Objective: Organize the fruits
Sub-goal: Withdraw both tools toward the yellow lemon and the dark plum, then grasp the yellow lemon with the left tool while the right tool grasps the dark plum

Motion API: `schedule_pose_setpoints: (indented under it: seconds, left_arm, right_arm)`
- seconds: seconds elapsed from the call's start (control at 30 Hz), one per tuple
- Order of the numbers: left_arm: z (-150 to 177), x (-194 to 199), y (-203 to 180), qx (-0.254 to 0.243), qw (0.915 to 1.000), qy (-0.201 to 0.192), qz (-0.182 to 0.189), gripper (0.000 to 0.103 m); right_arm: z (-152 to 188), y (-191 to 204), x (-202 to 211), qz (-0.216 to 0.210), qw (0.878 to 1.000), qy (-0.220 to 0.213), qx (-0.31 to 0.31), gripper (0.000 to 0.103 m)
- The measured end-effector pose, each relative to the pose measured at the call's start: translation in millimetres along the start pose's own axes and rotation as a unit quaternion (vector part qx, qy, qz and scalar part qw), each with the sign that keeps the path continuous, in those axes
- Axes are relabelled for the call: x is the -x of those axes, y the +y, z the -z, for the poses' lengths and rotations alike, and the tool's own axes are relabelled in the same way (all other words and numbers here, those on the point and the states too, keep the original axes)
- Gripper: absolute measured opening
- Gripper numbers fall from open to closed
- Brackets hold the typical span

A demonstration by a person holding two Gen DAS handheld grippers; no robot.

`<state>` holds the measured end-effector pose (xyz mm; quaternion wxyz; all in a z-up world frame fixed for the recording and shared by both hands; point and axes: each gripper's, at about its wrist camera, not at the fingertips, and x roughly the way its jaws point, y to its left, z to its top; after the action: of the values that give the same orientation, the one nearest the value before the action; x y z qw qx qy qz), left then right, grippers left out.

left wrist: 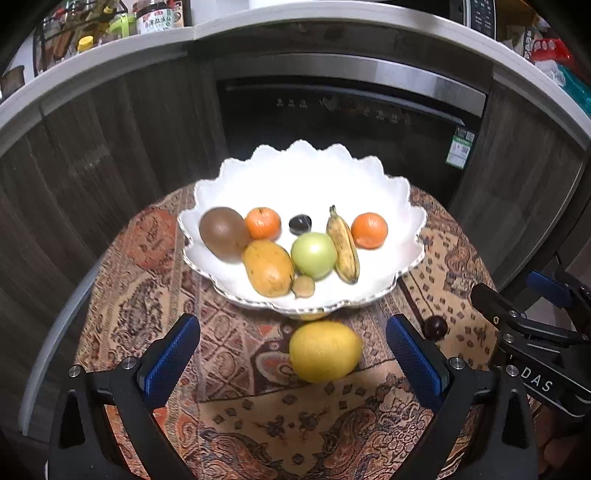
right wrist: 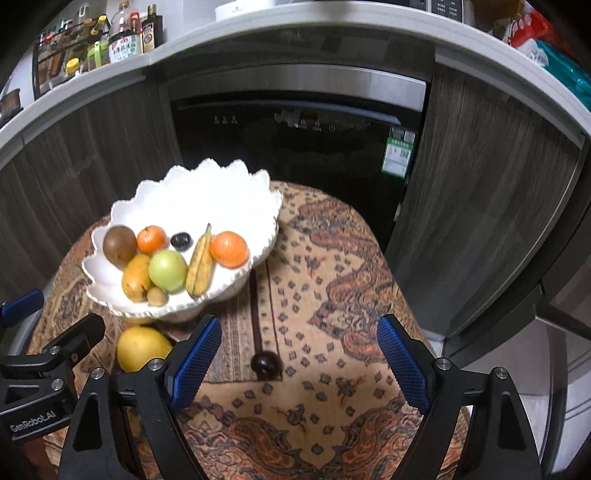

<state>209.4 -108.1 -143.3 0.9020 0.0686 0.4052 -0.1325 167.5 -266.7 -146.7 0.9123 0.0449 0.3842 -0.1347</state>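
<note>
A white scalloped bowl point(left wrist: 236, 177) point(right wrist: 177, 184) on the patterned tablecloth holds a kiwi point(left wrist: 223, 234), two oranges point(left wrist: 263, 222) point(left wrist: 369, 229), a mango point(left wrist: 267, 272), a green apple point(left wrist: 314, 254), a banana point(left wrist: 344, 245), a dark plum point(left wrist: 300, 223) and a small brown fruit point(left wrist: 303, 286). A yellow lemon point(left wrist: 325, 350) point(right wrist: 142, 349) lies on the cloth in front of the bowl, between the open fingers of my left gripper point(left wrist: 293, 363). A dark round fruit point(right wrist: 265, 363) point(left wrist: 436, 328) lies on the cloth, between the open fingers of my right gripper point(right wrist: 299, 363).
The table point(right wrist: 332, 258) is small and round, with dark wood cabinets point(left wrist: 110, 147) and a black dishwasher front point(left wrist: 332, 122) close behind it. A white counter point(right wrist: 258, 22) above carries bottles and jars. The right gripper's body shows at the right edge of the left wrist view point(left wrist: 535, 339).
</note>
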Motion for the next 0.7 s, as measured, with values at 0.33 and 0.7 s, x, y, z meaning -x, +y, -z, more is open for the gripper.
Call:
schedule_pose_setpoints:
  seconds: [0.33, 0.7]
  left_arm:
    - [19, -30, -11, -0.002, 0.9997, 0.025, 0.003, 0.102]
    - [25, -58, -21, -0.006, 0.9991, 0.042, 0.003, 0.101]
  right_arm:
    - [21, -9, -18, 0.003, 1.0, 0.008, -0.008, 0.087]
    - [29, -17, -35, 0.012, 1.0, 0.01, -0.009, 0.087]
